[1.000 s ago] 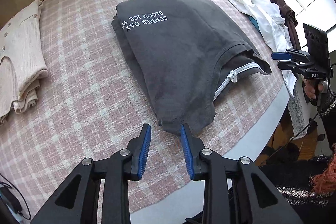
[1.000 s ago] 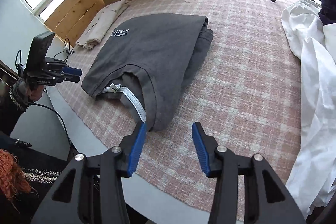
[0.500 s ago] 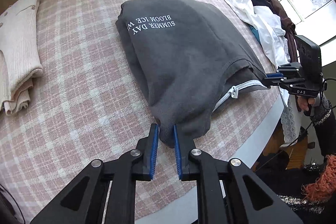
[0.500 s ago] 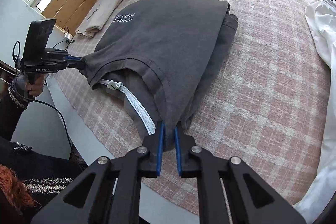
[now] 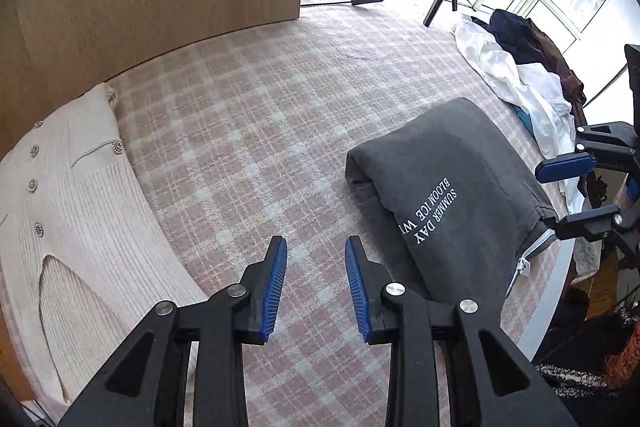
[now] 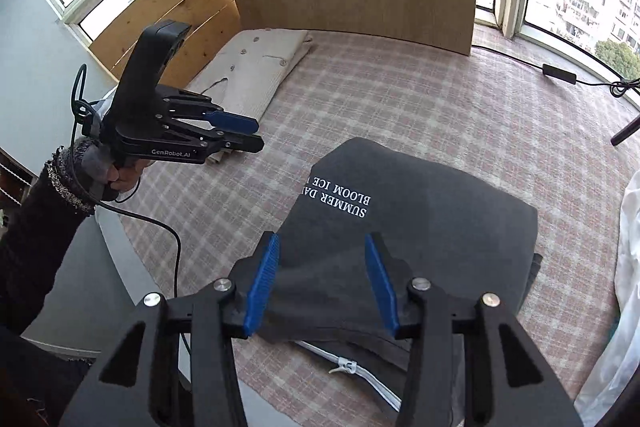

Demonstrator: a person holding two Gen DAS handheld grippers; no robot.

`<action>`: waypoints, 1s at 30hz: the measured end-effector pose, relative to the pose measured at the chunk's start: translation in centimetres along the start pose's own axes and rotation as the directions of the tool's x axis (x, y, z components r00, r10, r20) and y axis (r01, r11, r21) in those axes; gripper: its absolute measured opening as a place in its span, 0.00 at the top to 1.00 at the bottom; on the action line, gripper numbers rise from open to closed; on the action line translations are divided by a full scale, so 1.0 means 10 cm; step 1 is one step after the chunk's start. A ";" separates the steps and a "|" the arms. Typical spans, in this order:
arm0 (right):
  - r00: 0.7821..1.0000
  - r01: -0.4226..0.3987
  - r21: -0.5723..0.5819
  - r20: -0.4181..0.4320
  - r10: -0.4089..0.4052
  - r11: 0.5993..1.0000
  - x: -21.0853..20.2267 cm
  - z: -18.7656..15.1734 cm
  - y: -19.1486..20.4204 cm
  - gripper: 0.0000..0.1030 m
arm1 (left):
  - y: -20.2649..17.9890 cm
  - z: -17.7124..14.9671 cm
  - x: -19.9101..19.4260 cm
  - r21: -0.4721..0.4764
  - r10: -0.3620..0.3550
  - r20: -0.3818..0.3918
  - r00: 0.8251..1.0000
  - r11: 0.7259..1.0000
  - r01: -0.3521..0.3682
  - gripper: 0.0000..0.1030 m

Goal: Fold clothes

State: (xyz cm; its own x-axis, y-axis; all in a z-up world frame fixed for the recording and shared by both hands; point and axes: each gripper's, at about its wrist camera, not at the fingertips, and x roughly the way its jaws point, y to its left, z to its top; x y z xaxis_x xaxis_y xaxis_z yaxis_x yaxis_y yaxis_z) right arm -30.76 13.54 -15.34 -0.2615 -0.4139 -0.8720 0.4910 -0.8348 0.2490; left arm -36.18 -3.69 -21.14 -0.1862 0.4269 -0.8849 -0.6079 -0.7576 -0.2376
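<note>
I see my left gripper (image 5: 316, 283) and right gripper (image 6: 322, 283) both opening, pinching nothing, above the folded grey sweatshirt (image 6: 420, 227).

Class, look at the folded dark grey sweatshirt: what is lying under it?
The dark grey sweatshirt rests on the pink checked cloth. A white zip edge pokes from its near side; anything further inside the folds is covered.

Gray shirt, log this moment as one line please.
gray shirt: folded over | left gripper: opening, empty | right gripper: opening, empty, over shirt
</note>
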 end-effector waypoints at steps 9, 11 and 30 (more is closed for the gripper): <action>0.940 0.220 -0.062 -0.253 -0.228 0.974 1.06 0.27 0.10 0.57 | 0.21 0.07 0.25 0.039 -0.117 -0.001 0.993 0.992 0.117 0.72; 0.934 0.216 -0.069 -0.274 -0.227 0.974 1.11 0.25 0.04 0.64 | 0.22 0.08 0.29 0.056 -0.135 -0.007 0.991 0.989 0.135 0.72; 0.997 -0.042 0.268 -0.046 0.056 0.962 0.12 0.26 -0.56 0.90 | -0.44 0.43 0.61 0.311 -0.189 -0.059 0.980 0.930 0.198 0.64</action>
State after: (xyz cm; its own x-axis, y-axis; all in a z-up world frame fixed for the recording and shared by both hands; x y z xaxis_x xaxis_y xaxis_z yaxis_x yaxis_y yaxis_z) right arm -35.96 16.79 -16.69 -0.1951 -0.4430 -0.8750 0.2605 -0.8835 0.3893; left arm -37.95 4.42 -23.78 -0.0223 0.5328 -0.8460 -0.8419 -0.4664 -0.2716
